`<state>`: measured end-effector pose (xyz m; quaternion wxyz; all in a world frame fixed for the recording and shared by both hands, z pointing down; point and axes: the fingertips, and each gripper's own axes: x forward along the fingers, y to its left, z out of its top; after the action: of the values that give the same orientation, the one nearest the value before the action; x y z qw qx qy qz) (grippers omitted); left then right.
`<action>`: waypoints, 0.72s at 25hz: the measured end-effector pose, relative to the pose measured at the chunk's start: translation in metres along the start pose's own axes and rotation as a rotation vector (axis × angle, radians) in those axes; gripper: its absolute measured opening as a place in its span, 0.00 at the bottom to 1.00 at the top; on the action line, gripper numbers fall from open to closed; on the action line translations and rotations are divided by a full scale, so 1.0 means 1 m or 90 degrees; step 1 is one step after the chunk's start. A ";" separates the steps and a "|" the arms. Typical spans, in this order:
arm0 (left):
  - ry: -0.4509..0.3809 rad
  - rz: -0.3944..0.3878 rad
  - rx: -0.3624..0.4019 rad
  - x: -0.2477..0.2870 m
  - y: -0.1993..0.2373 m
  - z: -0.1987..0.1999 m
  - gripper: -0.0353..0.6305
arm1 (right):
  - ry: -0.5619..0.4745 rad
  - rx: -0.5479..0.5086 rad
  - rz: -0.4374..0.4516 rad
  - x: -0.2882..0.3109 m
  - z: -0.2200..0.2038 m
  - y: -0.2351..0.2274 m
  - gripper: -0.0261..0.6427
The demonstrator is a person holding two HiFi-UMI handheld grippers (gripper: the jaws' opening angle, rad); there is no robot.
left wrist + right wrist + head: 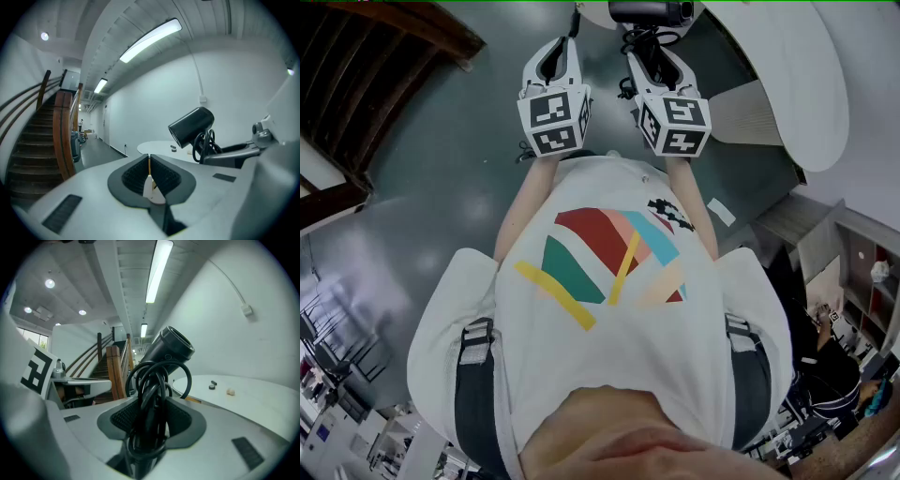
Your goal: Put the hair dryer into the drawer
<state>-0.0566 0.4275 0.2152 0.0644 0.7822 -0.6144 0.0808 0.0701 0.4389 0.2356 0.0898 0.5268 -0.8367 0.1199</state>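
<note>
Two tongs out ahead of the chest, side by side, tipped slightly downward in a carrying pose. Left tongs (149, 174) pressed together on nothing, kept free, probably for the drawer. Right tongs (152, 417) clamped on the hair dryer (168, 350) by its handle, cord (149, 390) bundled in, likely so nothing dangles. Beyond, a round white worktop (262, 399); no drawer in sight.

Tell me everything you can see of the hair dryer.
The hair dryer is matte black, with a round barrel tilted upward. Its black cord is looped in coils around the handle. The right gripper clamps handle and cord between its jaws, holding it in the air.
</note>
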 end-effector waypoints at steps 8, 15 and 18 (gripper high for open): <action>-0.032 0.007 0.016 0.004 -0.010 0.018 0.08 | -0.065 -0.014 0.001 -0.017 0.028 -0.007 0.31; -0.046 0.019 0.033 0.008 -0.008 0.028 0.08 | -0.080 0.011 0.011 -0.012 0.029 -0.014 0.31; -0.050 0.016 0.036 0.009 -0.011 0.031 0.08 | -0.077 0.008 0.003 -0.011 0.030 -0.020 0.31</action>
<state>-0.0419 0.4150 0.1864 0.0169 0.7784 -0.6238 0.0682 0.0924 0.4307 0.2060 0.0355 0.5315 -0.8412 0.0929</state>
